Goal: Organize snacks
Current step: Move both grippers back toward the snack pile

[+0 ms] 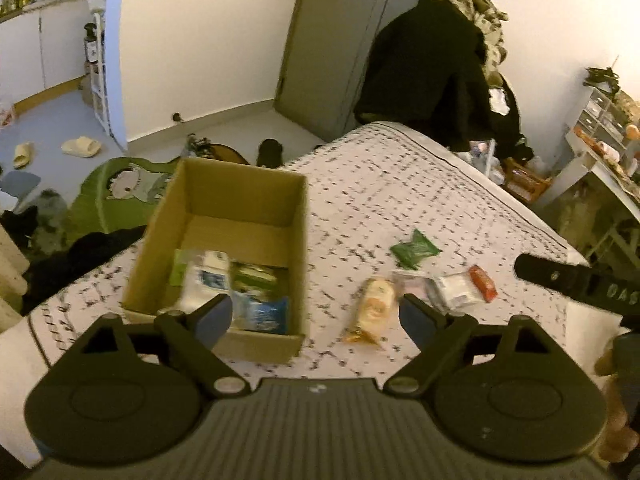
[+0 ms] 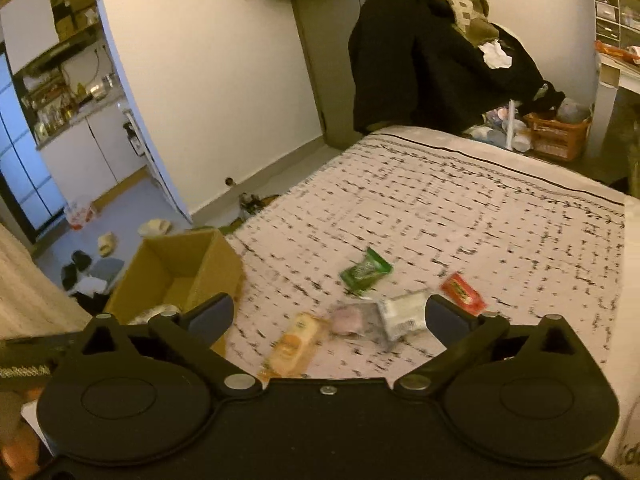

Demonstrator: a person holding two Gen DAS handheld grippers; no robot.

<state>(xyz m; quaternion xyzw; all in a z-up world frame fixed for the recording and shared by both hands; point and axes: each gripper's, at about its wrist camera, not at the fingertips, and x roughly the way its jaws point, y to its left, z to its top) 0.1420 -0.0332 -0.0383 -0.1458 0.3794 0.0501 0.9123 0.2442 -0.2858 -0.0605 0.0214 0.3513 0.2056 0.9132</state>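
Observation:
An open cardboard box point(image 1: 296, 236) stands on the patterned bed point(image 1: 400, 184) and holds several snack packets point(image 1: 224, 280). Loose on the bed to its right lie a yellow packet point(image 1: 370, 310), a clear white packet point(image 1: 448, 290), a red packet point(image 1: 482, 282) and a green packet point(image 1: 416, 249). My left gripper point(image 1: 316, 316) is open and empty above the box's near right corner. My right gripper point(image 2: 328, 316) is open and empty above the yellow packet point(image 2: 294, 344), pinkish packet point(image 2: 352, 318), white packet point(image 2: 402, 312), red packet point(image 2: 462, 294) and green packet point(image 2: 366, 268). The box point(image 2: 216, 264) shows at the left.
The bed's left edge drops to a floor with a green cushion point(image 1: 116, 196), slippers point(image 1: 80, 146) and dark clothes. A chair piled with dark clothes point(image 1: 436, 72) stands past the bed's far end. An orange basket point(image 2: 556, 136) and a white desk point(image 2: 612, 76) are at the right.

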